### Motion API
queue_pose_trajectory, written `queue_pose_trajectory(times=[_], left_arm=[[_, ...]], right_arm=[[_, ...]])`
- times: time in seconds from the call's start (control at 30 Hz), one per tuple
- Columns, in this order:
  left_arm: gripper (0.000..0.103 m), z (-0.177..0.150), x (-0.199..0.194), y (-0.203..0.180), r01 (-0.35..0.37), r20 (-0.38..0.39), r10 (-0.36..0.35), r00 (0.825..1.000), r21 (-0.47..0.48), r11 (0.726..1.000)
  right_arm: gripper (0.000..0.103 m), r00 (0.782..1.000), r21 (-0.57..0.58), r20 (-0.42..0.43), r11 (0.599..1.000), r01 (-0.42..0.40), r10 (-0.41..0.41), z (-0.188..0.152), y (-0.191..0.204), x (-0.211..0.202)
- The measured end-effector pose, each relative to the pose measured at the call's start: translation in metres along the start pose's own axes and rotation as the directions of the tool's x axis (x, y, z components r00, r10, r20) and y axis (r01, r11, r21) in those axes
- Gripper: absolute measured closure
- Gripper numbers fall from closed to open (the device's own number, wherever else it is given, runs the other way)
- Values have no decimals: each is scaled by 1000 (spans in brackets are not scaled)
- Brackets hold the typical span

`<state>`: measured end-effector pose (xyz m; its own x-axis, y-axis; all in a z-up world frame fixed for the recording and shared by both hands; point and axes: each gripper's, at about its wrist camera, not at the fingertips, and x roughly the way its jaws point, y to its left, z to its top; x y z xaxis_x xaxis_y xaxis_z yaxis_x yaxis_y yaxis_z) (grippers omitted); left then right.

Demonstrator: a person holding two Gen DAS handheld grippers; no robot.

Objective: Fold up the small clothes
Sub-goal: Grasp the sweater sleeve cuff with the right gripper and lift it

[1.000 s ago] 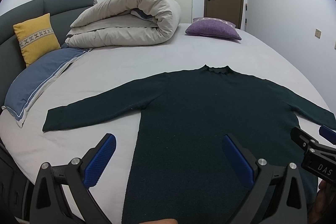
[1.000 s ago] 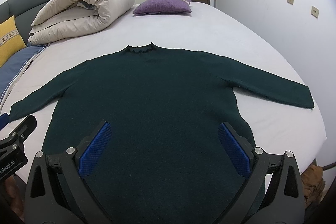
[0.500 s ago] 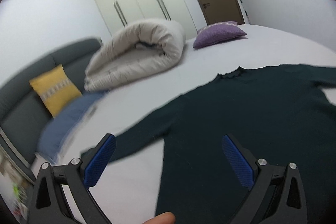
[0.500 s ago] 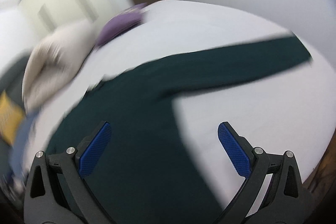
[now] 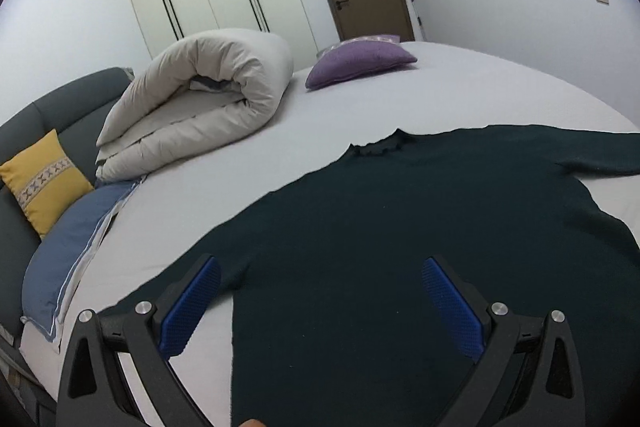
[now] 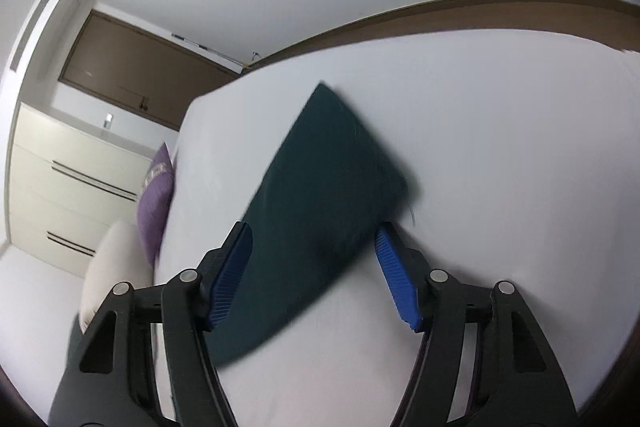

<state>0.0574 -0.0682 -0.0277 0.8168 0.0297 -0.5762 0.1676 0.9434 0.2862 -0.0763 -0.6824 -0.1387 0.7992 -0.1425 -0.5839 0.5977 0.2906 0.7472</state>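
— Where are my grippers?
— My left gripper [image 5: 320, 303] hovers released over the dark green knit sweater [image 5: 400, 227] spread on the white bed [image 5: 460, 87]. My right gripper [image 6: 316, 267] has just been closing around its sleeve [image 6: 320, 195]; not yet pinched.

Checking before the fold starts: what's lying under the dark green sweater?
The dark green sweater lies flat on the white bed sheet, which shows bare all around it. Whatever sits directly beneath the fabric is covered and cannot be seen.
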Motion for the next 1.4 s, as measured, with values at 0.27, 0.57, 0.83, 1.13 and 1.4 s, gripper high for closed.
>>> queue_pose_trajectory(times=[0.27, 0.57, 0.83, 1.13, 1.4], left_arm=[[0, -1, 15, 0, -30, -37, 28, 999, -63, 998], [3, -5, 61, 41, 248, -93, -303, 949, -375, 893], [6, -17, 88, 73, 400, -19, -498, 867, -570, 718], [6, -30, 117, 85, 449, 6, -596, 803, -663, 599], [10, -3, 163, 30, 497, -23, -686, 727, -672, 549]], right_arm=[[90, 999, -51, -28, 998, 45, -46, 40, 12, 22], [96, 994, -434, -109, 899, -66, 21, -24, 163, 35], [96, 884, -608, -463, 701, -373, 69, -224, 304, 93], [57, 769, -570, -639, 692, -443, -34, -365, 270, 158], [42, 822, -531, -564, 729, -432, 77, -330, 236, 91]])
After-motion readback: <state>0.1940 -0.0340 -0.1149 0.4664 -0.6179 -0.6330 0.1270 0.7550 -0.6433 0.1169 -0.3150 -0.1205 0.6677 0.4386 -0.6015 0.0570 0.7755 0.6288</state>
